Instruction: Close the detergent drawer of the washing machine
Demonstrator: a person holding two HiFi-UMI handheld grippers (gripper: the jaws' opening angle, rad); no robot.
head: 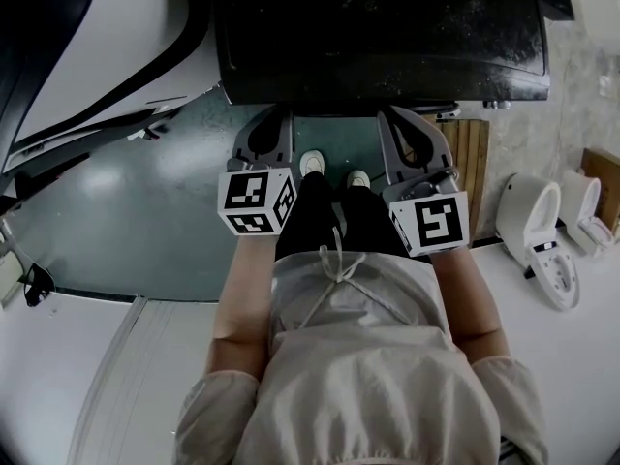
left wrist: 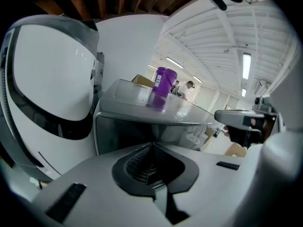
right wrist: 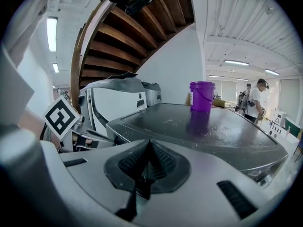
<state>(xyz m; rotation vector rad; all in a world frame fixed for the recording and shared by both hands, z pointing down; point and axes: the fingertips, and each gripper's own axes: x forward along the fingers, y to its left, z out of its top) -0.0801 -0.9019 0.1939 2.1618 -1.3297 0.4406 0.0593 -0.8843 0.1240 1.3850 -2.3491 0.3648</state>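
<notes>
Both your left gripper [head: 266, 129] and right gripper [head: 407, 129] are clenched, empty. Push the drawer squarely into the washing machine [head: 378, 27] at twelve o'clock.

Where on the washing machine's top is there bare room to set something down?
The washing machine top is bare from its near edge up to the purple bucket, and to the bucket's left. Only the far part, where the bucket stands, is taken.
</notes>
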